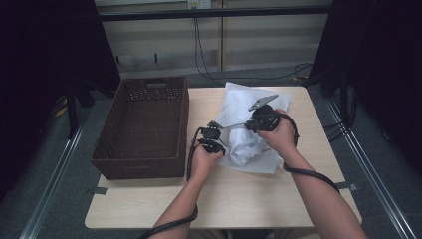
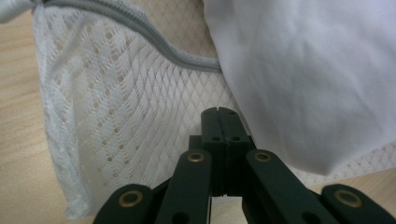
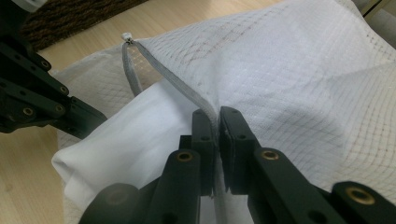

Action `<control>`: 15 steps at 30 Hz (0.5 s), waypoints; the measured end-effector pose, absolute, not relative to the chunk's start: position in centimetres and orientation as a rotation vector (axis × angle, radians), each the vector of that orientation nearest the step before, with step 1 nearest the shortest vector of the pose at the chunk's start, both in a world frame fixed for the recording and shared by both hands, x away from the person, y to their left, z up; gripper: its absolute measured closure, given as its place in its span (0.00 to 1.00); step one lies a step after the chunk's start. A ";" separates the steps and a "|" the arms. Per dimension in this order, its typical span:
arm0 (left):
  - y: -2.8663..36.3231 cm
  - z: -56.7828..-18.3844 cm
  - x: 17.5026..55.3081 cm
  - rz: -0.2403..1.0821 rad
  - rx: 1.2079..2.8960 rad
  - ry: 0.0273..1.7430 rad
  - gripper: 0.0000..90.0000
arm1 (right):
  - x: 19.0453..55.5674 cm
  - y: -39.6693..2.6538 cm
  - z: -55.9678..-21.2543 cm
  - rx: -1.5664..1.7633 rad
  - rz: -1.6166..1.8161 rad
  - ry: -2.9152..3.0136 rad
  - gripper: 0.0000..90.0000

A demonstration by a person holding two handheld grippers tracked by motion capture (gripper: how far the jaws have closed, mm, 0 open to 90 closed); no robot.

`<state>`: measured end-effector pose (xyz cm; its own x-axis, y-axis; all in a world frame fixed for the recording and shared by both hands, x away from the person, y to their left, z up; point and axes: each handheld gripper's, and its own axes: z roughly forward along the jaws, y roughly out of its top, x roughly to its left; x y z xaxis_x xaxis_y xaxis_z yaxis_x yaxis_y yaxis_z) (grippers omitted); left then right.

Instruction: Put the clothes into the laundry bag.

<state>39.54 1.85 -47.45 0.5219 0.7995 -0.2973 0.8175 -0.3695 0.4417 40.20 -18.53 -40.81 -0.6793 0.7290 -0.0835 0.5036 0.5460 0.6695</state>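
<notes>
Mesh laundry bag (image 1: 244, 134) lies mid-worktop (image 1: 224, 199) w/ white cloth (image 3: 140, 135) inside, beside wicker basket (image 1: 144, 129). Right gripper (image 3: 218, 116) is clamped on bag's zipper edge (image 3: 182, 91); left gripper (image 2: 219, 112) has jaws together on the mesh.

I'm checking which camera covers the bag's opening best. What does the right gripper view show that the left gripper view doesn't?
Right gripper view alone: the zip pull, the right gripper shut on the bag's zip edge, the left gripper coming in from the left, and a corner of the basket.

Left gripper view alone: the left gripper's own jaws pressed together on the mesh, seen from behind.

Both: the mesh bag, the white cloth inside it, the grey zip and the table.
</notes>
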 end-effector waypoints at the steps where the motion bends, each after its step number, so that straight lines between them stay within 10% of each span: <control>1: 1.8 -47.6 39.5 -0.041 2.228 1.313 1.00 | 40.2 -18.5 -40.8 1.012 0.891 2.434 0.93; 15: 2.1 -48.4 39.6 -0.074 2.212 1.333 1.00 | 39.9 -19.1 -40.7 1.035 0.925 2.421 0.87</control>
<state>39.56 2.09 -48.43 0.5065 0.8014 -0.3181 0.8316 -0.3566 0.4257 39.94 -19.09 -40.66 -0.6723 0.7378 -0.0598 0.5101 0.5203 0.6848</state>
